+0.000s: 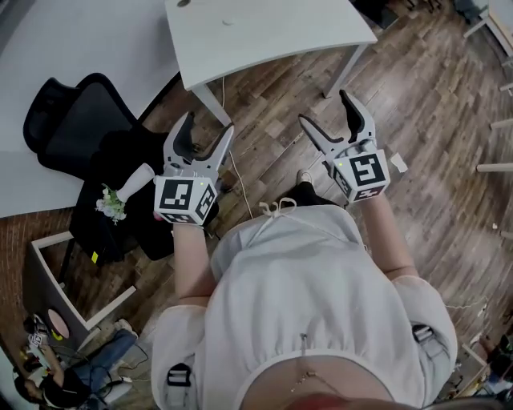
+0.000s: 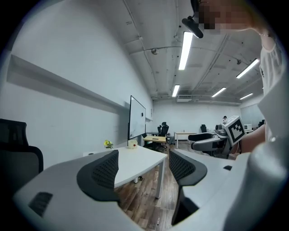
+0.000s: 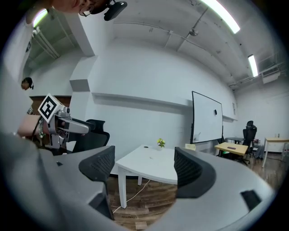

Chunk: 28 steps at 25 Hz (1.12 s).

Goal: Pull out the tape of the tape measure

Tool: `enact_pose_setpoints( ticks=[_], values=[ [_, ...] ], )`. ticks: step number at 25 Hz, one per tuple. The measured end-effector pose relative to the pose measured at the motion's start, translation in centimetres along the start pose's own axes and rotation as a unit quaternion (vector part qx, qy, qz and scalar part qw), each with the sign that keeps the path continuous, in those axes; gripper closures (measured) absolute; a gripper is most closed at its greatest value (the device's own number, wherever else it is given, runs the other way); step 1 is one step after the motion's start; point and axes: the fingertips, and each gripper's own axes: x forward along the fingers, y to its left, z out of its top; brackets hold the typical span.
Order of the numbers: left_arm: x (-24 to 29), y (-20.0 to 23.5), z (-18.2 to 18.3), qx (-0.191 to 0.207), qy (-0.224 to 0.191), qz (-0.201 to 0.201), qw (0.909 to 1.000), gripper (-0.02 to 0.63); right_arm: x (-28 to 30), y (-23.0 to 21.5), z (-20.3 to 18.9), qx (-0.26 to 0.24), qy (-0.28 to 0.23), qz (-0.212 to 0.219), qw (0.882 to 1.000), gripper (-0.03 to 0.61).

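I make out no tape measure in any view. My left gripper (image 1: 210, 122) and right gripper (image 1: 324, 106) are held side by side in front of the person's body, above the wooden floor, both pointing toward a white table (image 1: 264, 32). Both stand open with nothing between the pads. In the left gripper view the left gripper (image 2: 143, 167) frames the table's (image 2: 135, 162) corner, and the right gripper (image 2: 212, 142) shows at the right. In the right gripper view the right gripper (image 3: 142, 167) frames the same table (image 3: 149, 164). A small pale spot (image 1: 228, 22) lies on the tabletop, too small to identify.
A black office chair (image 1: 72, 120) stands left of the table, with a small flower vase (image 1: 112, 200) near it. A thin cable (image 1: 240, 180) runs across the floor. A small plant (image 3: 160, 143) sits on the table's far side. A whiteboard (image 3: 207, 118) stands beyond.
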Motion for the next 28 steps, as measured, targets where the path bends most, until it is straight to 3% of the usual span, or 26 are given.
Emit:
enact_pose_setpoints(
  ticks=[7,15,22,28],
  values=[
    [10.0,-1.6,-0.2,-0.011,0.014,0.053,0.9984,0.263,5.3,-9.6,-1.1,-0.005,0.014,0.074,0.997,0.172],
    [17.4,-0.2,-2.3,-0.02,0.062,0.086,0.9942,0.264,11.4,-15.7,-3.5,0.005,0.047,0.115,0.992,0.175],
    [23.5,4.4,-4.2,-0.021,0.088,0.091,0.9917,0.264,18.6,-18.2,-4.9,0.009,0.063,0.126,0.99,0.175],
    [30.2,11.4,-5.0,-0.025,0.105,0.087,0.9903,0.263,27.4,-20.3,-4.3,0.005,0.073,0.121,0.99,0.175]
  ],
)
